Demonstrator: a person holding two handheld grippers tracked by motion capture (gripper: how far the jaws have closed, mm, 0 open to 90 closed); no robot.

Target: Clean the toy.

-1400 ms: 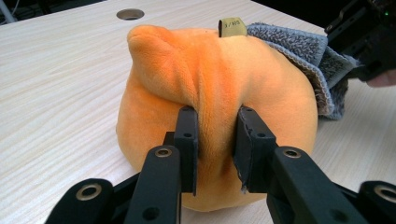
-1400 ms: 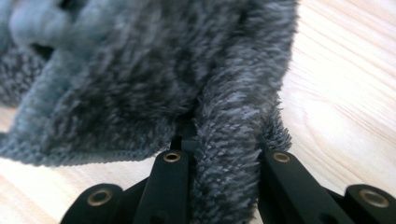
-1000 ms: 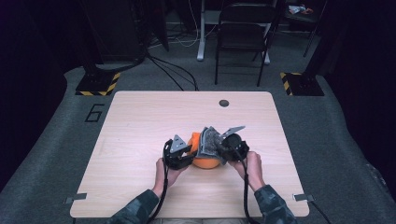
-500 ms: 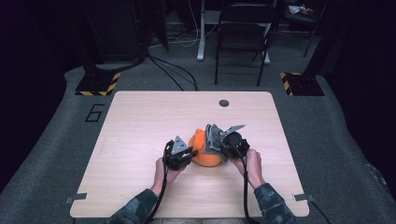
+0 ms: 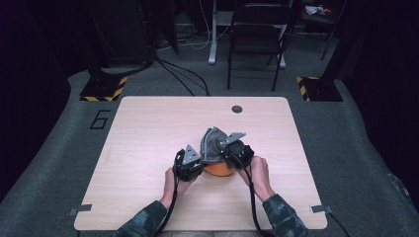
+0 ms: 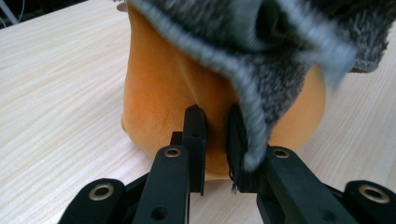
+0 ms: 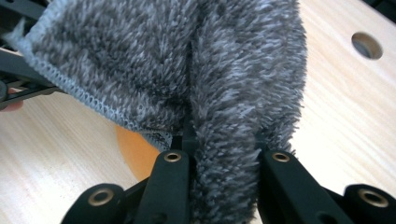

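Fabric of a soft orange plush cushion (image 6: 159,88) near the pale wooden table's (image 5: 148,128) front middle is being pinched by the left gripper (image 6: 215,135), whose jaws have just been closing. A fuzzy grey fleece cloth (image 7: 187,60) is being clamped by the right gripper (image 7: 223,158) and, compared with a second ago, is being held higher over the cushion.

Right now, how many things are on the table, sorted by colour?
Orange: 1, the soft orange thing, pinched by the left gripper.
Grey: 1, the fuzzy grey cloth, draped over the orange thing and clamped in the right gripper.
Black: 2, the two grippers.
Total: 4, all on the wooden table.
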